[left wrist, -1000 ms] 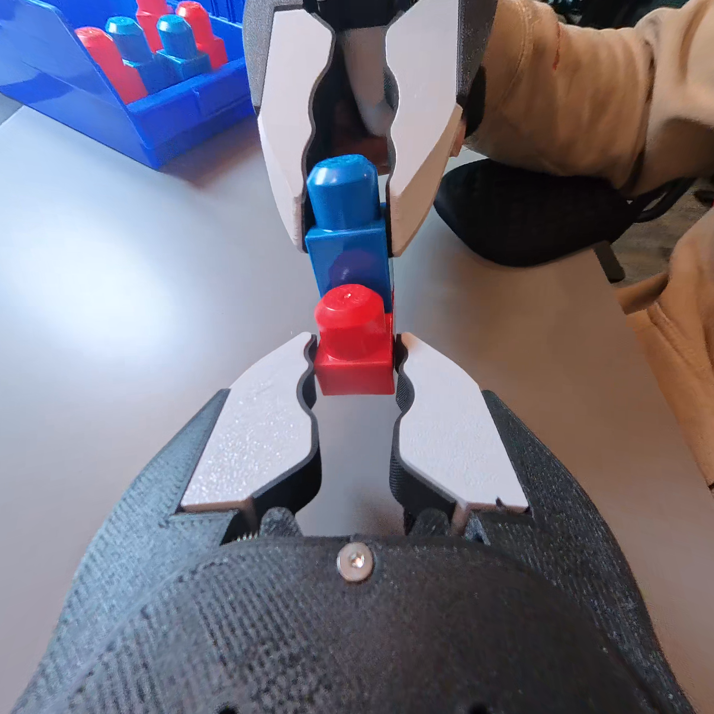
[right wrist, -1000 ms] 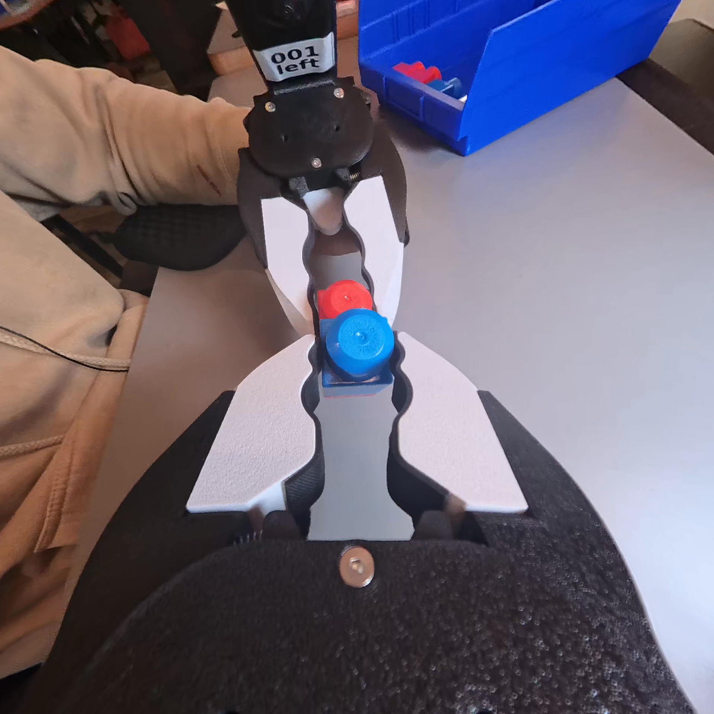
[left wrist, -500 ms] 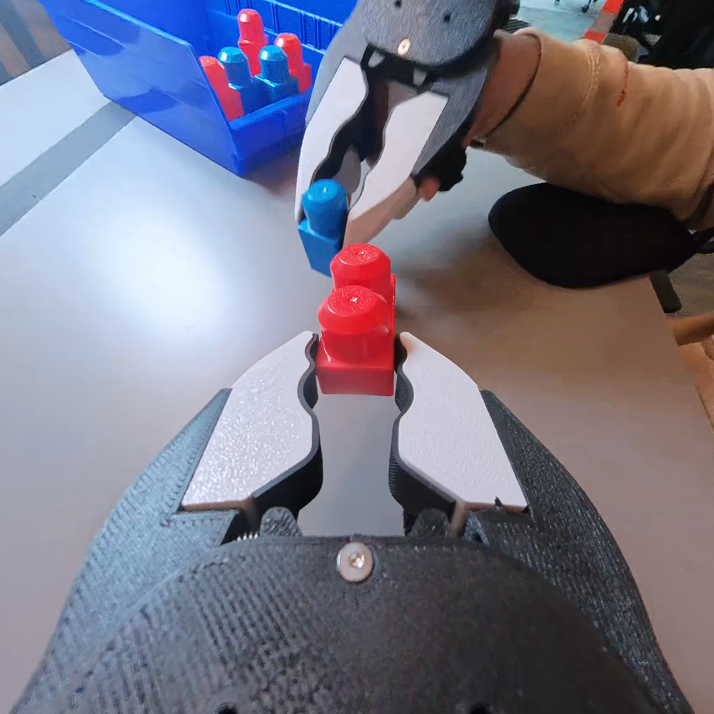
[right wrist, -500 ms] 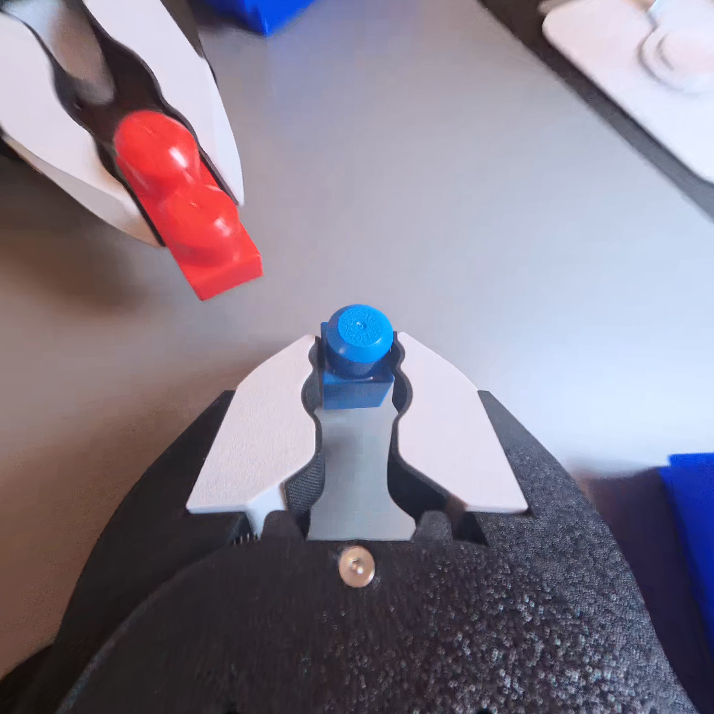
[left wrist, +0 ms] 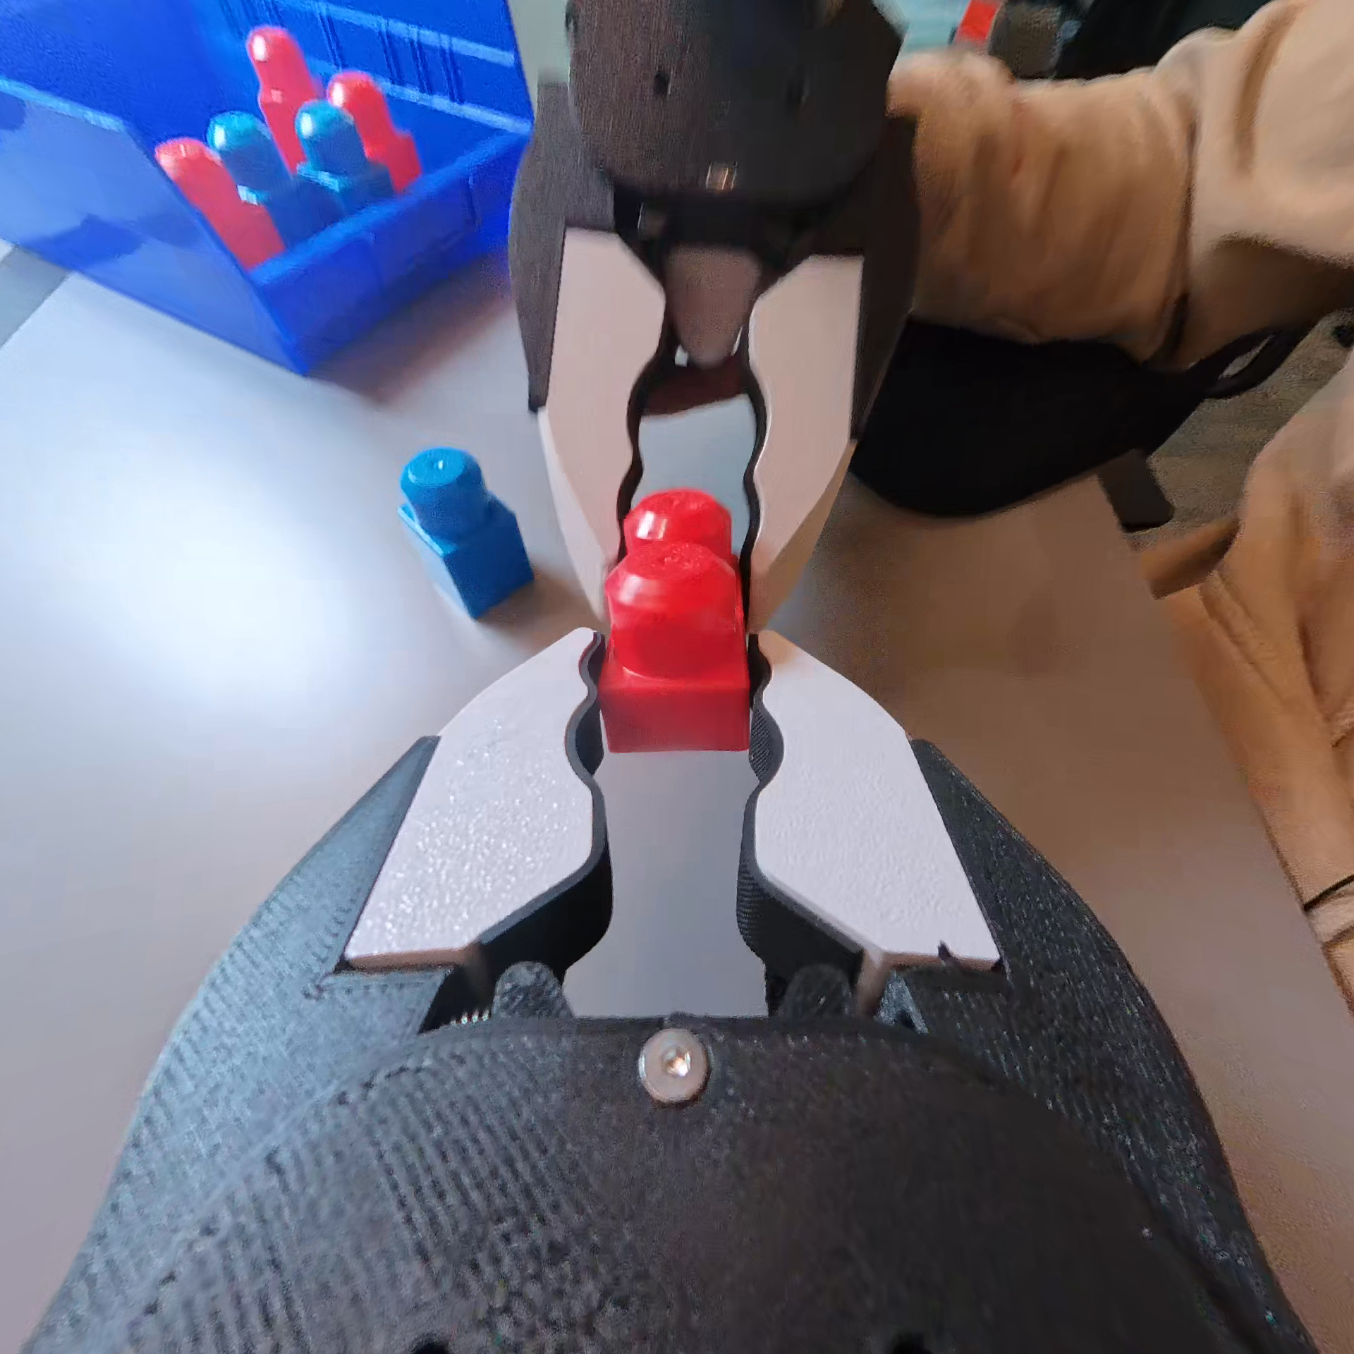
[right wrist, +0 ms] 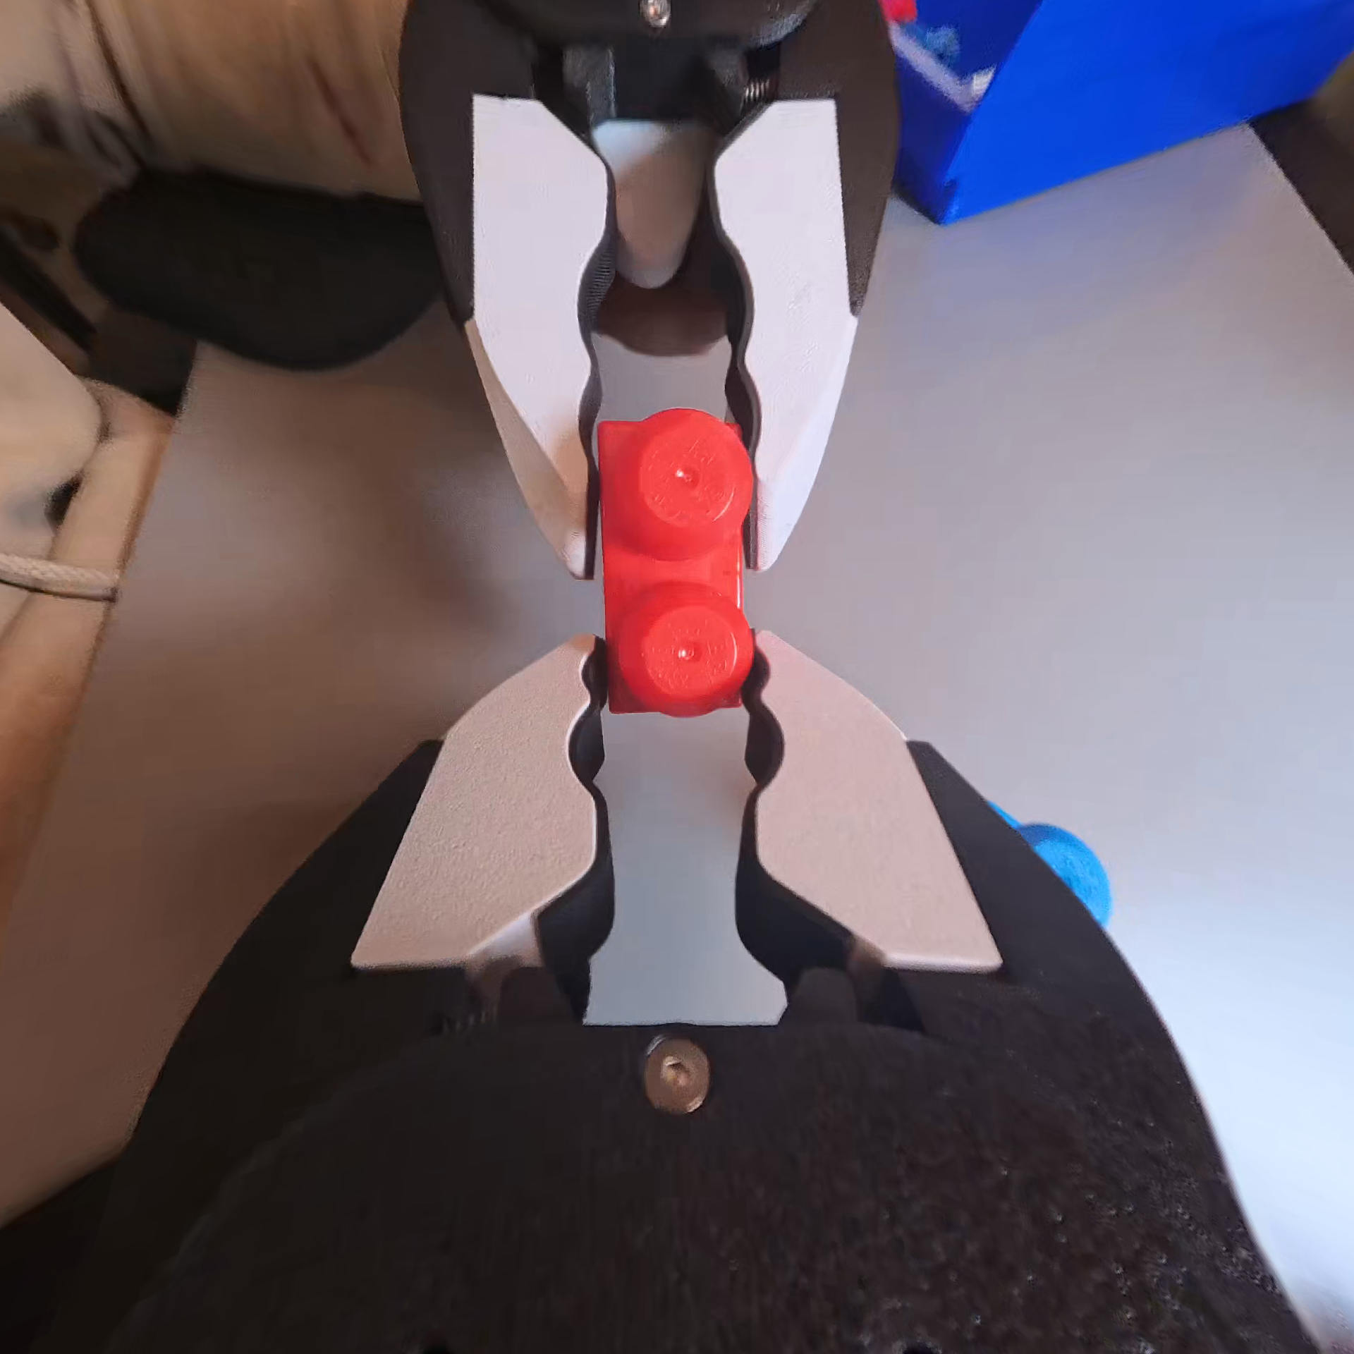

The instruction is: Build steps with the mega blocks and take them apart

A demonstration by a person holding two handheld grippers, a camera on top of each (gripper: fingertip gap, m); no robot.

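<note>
Left wrist view: table (left wrist: 183, 733), blue bin (left wrist: 146, 242) far left. Left gripper (left wrist: 674, 659) pinches the near end of a two-stud red block (left wrist: 674, 681); right gripper (left wrist: 685, 579) closes on its far end. Long axis near-to-far, studs up. Loose blue block (left wrist: 469, 542) stands left, apart.

Red block (left wrist: 674, 681), blue block (left wrist: 469, 542), blue bin (left wrist: 352, 293)

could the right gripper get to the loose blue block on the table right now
Probably not at once: the right gripper is shut on the red block. The blue block stands alone beside it, so after letting go the way looks free.
</note>
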